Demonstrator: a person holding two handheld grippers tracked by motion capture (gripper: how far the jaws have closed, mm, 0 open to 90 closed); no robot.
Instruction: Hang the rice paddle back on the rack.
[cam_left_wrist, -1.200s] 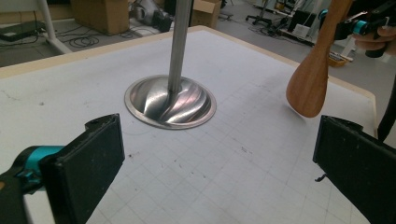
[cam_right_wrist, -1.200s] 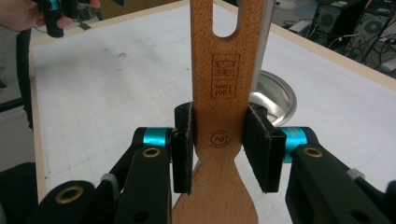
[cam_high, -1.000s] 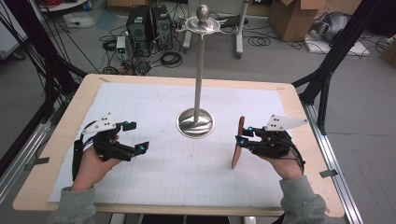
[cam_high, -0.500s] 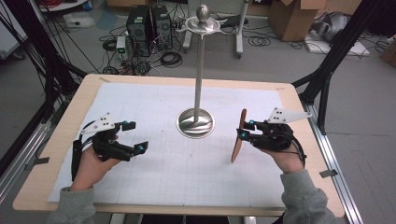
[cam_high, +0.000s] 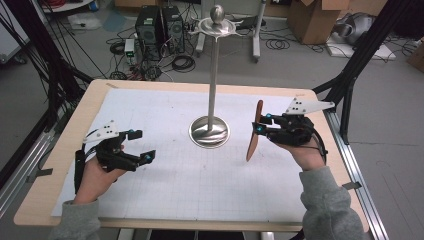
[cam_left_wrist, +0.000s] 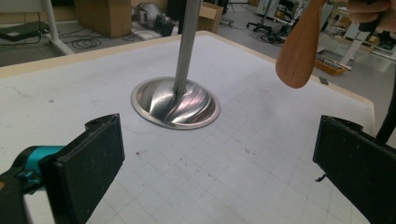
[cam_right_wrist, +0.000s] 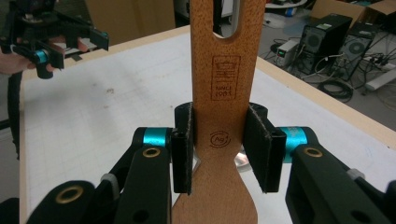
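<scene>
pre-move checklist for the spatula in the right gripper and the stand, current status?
1. Right gripper shut on wooden spatula: ok.
2. Spatula off the table, lower end in the air: ok.
3. Slot in spatula's upper end unobstructed: ok.
4. Metal stand upright, base flat: ok.
5. Left gripper open, holding nothing, apart from the stand: ok.
6. Slot lined up with a stand hook: cannot tell.

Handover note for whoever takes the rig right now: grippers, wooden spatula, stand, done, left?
Right gripper: shut on the wooden spatula, held clear of the table, right of the metal stand.
Left gripper: open, holding nothing, low over the left of the table.
Done: spatula picked up.
Left: probably hang it by its slotted end on the stand's top hooks; nothing hangs there yet.
</scene>
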